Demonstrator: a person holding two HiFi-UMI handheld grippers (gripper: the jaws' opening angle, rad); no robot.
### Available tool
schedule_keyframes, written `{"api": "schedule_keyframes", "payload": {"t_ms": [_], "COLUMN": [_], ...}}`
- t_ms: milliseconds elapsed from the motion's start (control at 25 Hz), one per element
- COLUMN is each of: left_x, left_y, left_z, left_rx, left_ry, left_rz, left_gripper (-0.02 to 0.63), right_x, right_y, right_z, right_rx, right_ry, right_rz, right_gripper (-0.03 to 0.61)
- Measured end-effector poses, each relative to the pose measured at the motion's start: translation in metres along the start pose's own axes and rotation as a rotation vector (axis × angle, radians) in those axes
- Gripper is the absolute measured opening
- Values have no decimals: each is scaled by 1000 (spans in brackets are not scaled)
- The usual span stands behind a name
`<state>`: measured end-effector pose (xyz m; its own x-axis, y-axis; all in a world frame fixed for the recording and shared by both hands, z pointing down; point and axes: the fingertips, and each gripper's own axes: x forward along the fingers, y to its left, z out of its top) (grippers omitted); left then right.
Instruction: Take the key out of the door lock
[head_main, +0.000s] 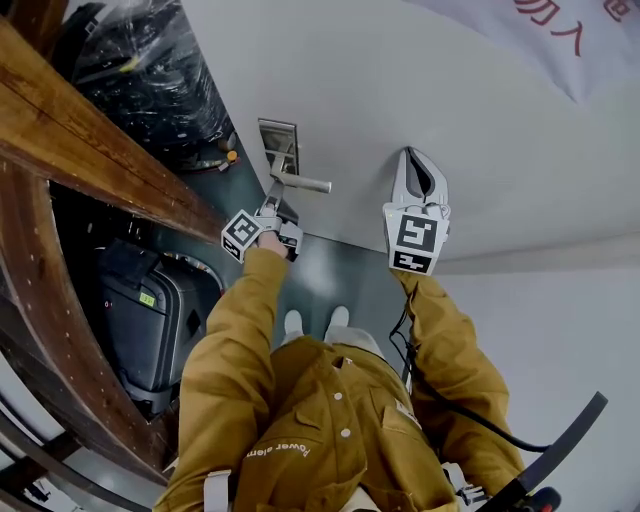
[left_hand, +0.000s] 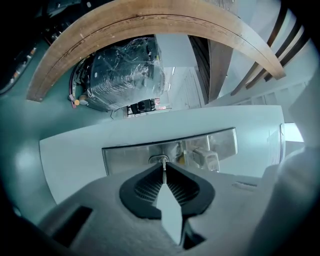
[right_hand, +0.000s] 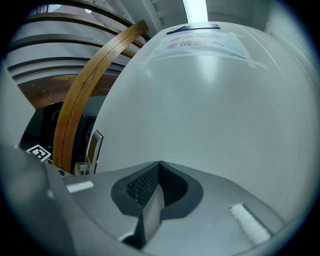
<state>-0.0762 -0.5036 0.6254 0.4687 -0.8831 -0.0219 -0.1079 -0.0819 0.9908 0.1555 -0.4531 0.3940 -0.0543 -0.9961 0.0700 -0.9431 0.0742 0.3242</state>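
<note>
White door (head_main: 480, 120) bears a steel lock plate (head_main: 277, 140), teal floor (head_main: 335, 268) below.

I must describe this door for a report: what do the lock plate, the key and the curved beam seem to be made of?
Lock plate: likely polished metal; silvery, it reflects its surroundings.
Key: probably metal, a thin pale sliver; finish too small to tell.
Curved beam: wood, apparently varnished; brown grain with a mild sheen.
</note>
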Motion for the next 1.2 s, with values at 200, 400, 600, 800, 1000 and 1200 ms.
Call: {"api": "schedule_keyframes", "payload": {"t_ms": [200,400,600,800,1000,1200], "left_x": [-3,-12,-22,-65,-129,-160], "left_y": [-3,-1,-3,-24,-39,-111], "left_z": [-2,-3,-5,-29,-42,-57], "left_rx": [-27,-95,-118,-104,155,574], "left_ry": [-11,-42,-70,-54,37,168], "left_rz": [9,7,13,-49,63,6], "left_gripper": [21,21,20,21,21,23], "right_x": [0,-3,-6,-4,-2,-13], "right_y": [-2,-1,0,-1,-2,7], "right_z": [2,5,6,7,4,12], "right_rx": [3,7,35,35,35,34], "right_ry": [-3,2,20,29,30,-5], "right_rz": [3,-6,-1,-9,-14,3], "right_gripper": [6,5,5,5,5,6]}}
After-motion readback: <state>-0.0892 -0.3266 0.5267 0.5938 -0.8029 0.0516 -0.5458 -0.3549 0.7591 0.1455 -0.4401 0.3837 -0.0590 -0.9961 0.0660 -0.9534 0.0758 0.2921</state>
